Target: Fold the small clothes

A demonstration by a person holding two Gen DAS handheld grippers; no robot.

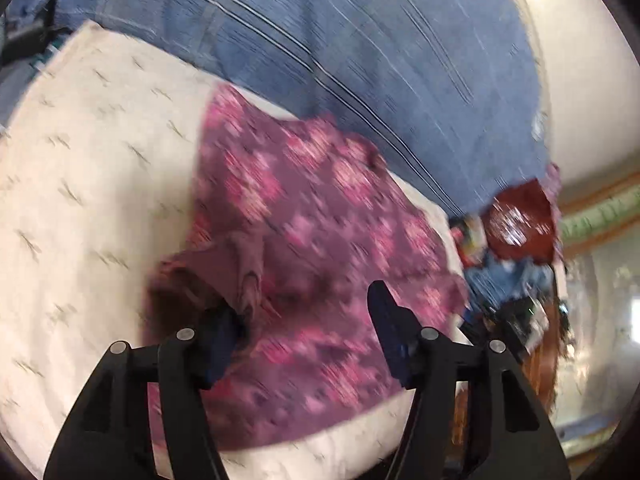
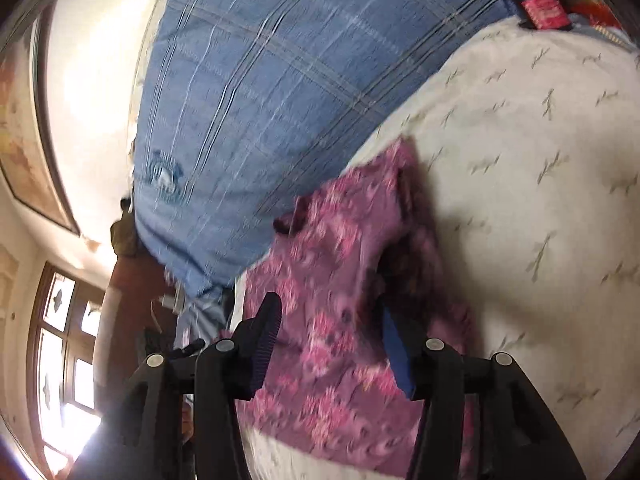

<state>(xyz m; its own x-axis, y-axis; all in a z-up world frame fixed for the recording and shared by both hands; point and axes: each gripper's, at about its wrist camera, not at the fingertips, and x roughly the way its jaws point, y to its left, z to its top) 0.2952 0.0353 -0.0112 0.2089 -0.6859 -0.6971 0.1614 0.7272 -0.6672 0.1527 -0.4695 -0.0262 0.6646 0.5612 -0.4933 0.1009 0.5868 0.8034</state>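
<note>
A small purple garment with a pink flower print (image 1: 304, 216) lies on a cream patterned bedsheet (image 1: 92, 168). My left gripper (image 1: 308, 312) is open just above the garment's near part, its left finger by a raised fold. The garment also shows in the right wrist view (image 2: 344, 272). My right gripper (image 2: 328, 320) is open over the garment's near edge, with cloth between the spread fingers but not pinched. Both views are motion-blurred.
A blue striped blanket (image 1: 360, 52) covers the bed beyond the garment, also in the right wrist view (image 2: 260, 100). A red cloth and clutter (image 1: 516, 220) lie at the bed's edge. A dark bottle (image 2: 540, 4) stands at the far corner. A window (image 2: 64, 360) is at left.
</note>
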